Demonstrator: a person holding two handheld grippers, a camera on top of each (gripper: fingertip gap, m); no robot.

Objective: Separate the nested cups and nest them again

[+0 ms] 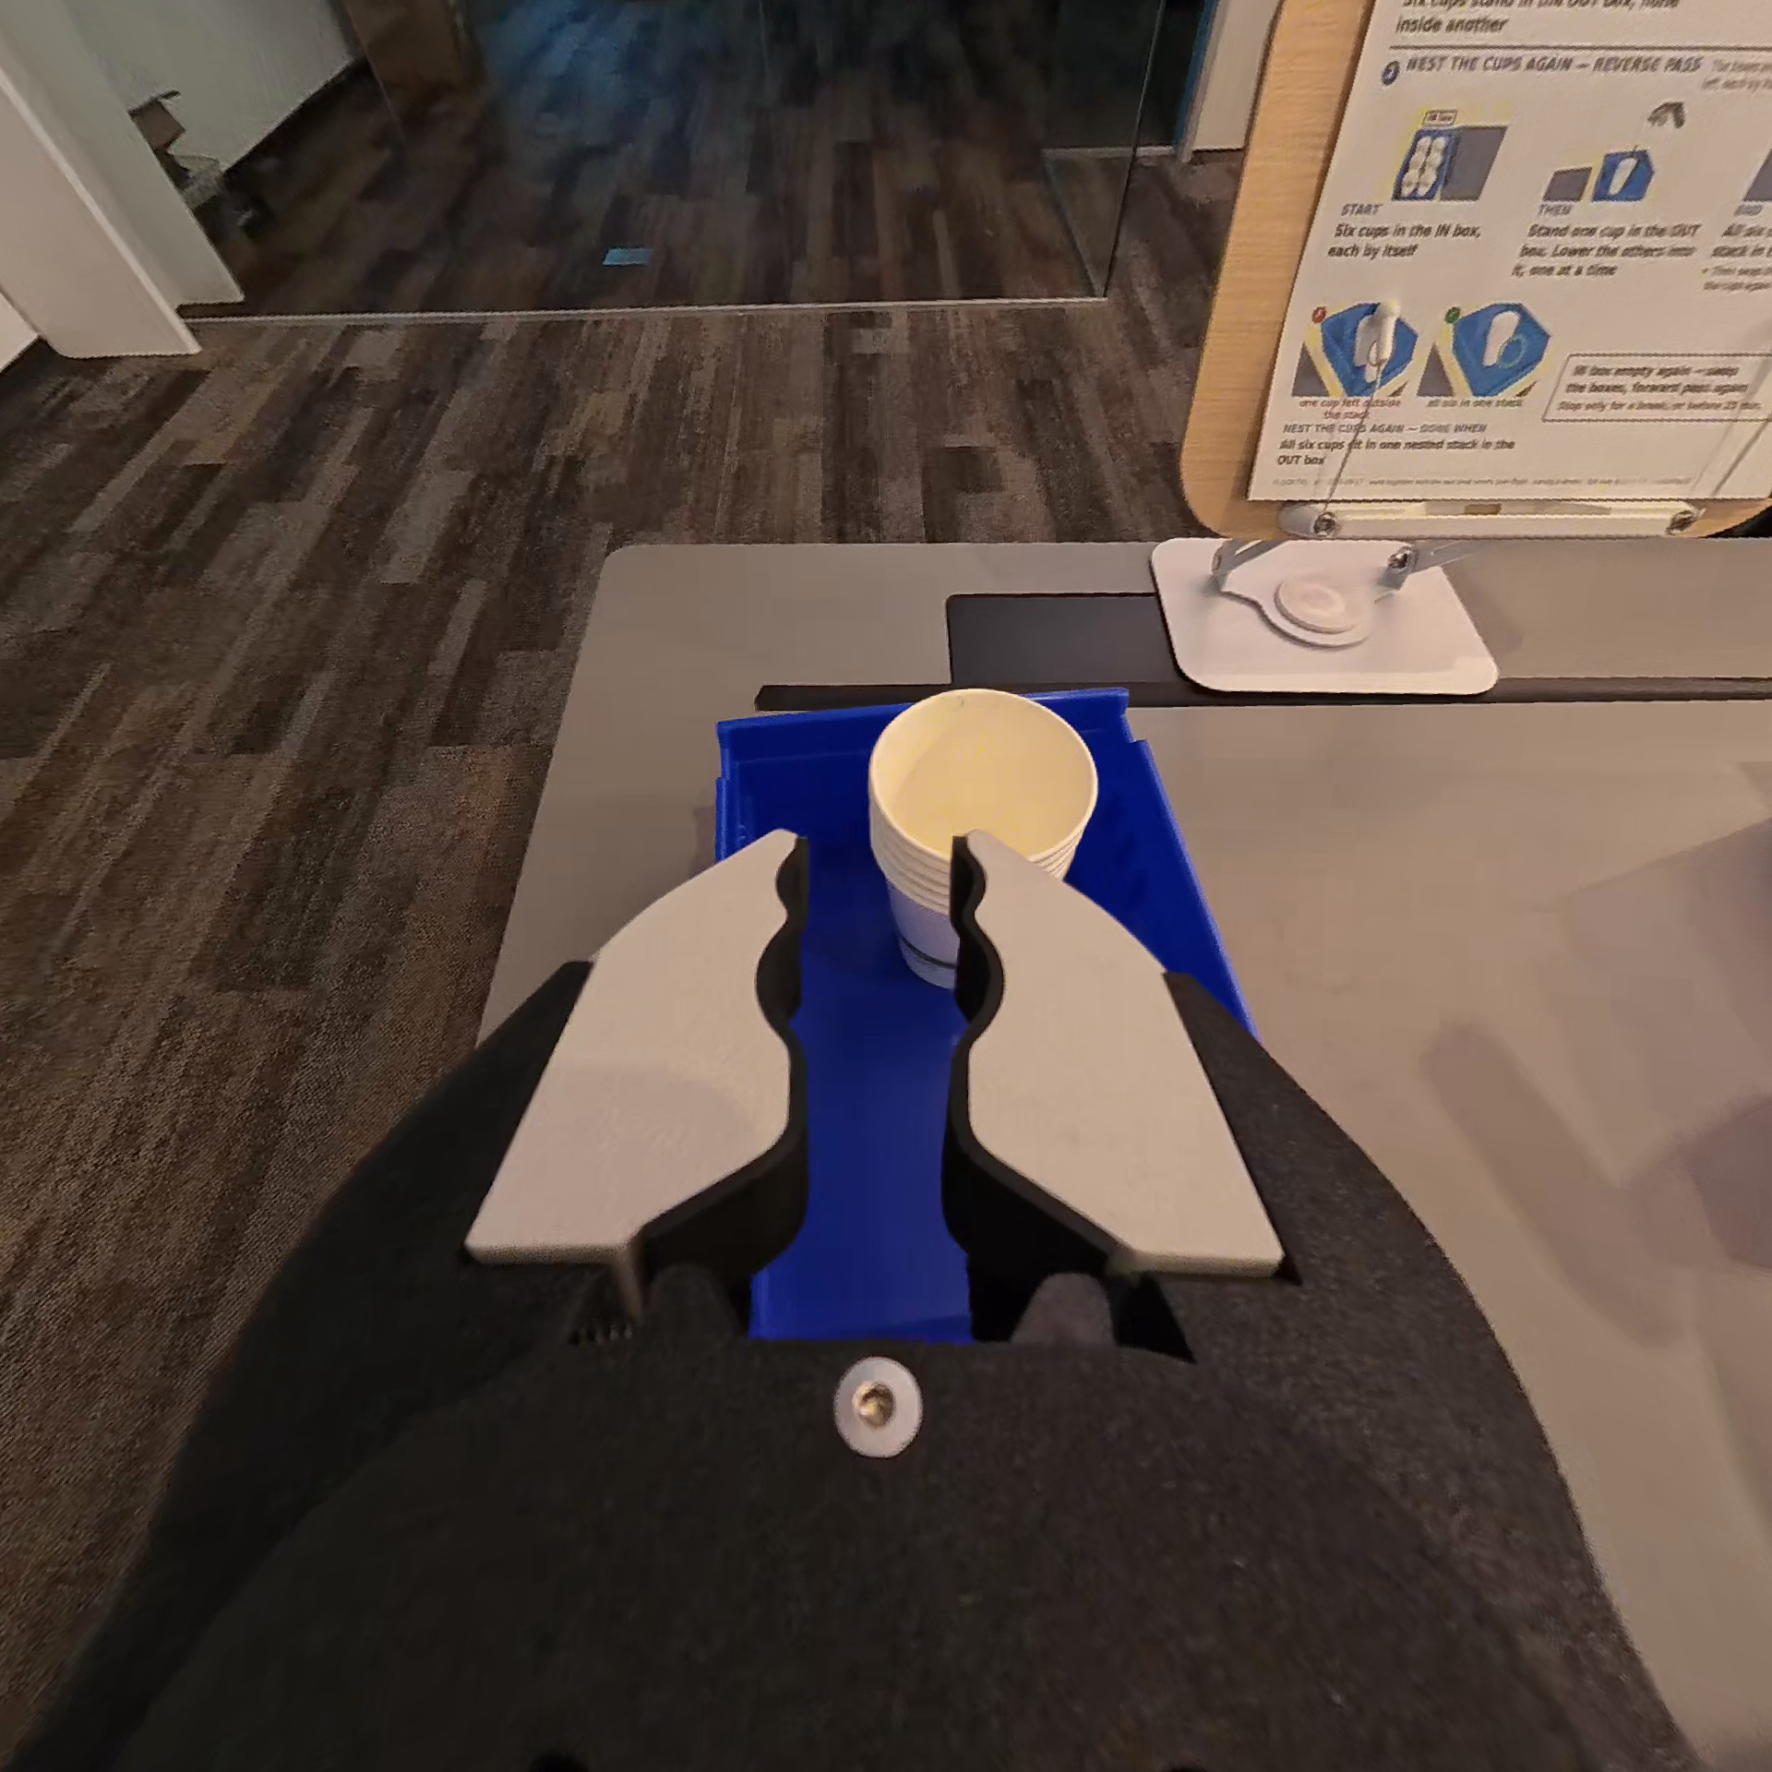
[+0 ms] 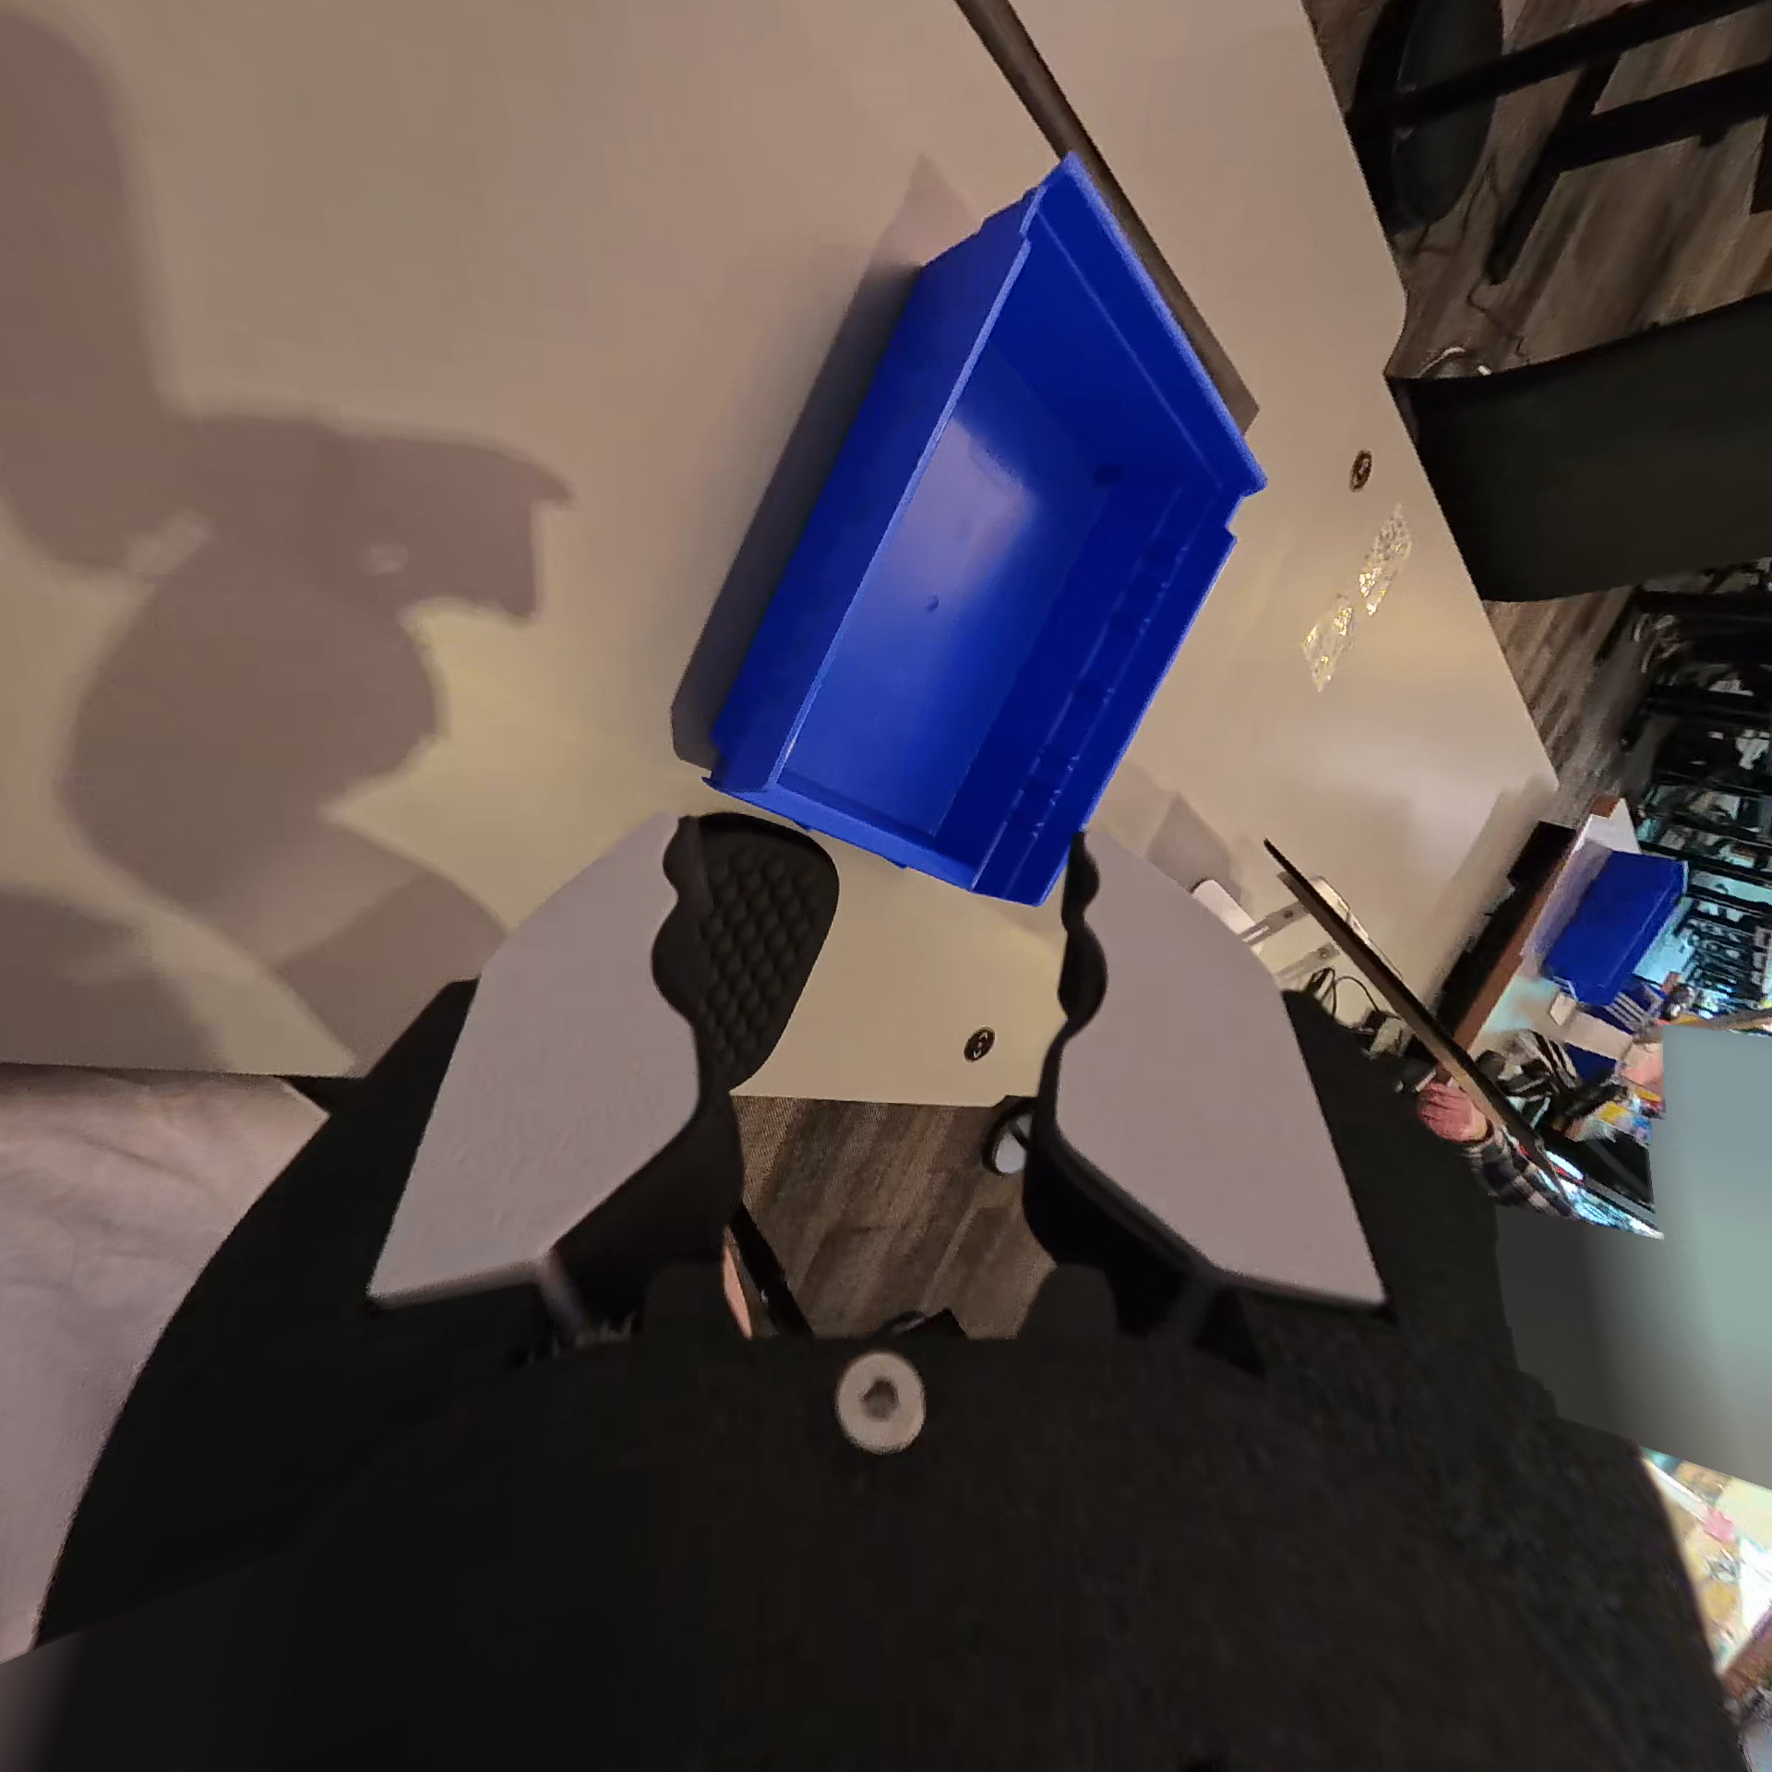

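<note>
my spread, empty left claw (image 1: pixel 877 844) hovers before nested white paper cups (image 1: pixel 978 825) in a blue plastic bin (image 1: pixel 757 767); my right claw (image 2: pixel 877 853), also spread, faces an empty blue bin (image 2: pixel 959 594). separation looks unstarted.

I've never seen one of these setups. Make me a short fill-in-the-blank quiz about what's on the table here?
1. The stack of paper cups stands inside a bin coloured ____.
2. The other bin, in the right wrist view, holds ____ cups.
3. The left gripper has its fingers ____, gripping nothing.
4. Both bins rest on a ____ table.

Missing words: blue; no; open; grey
</note>
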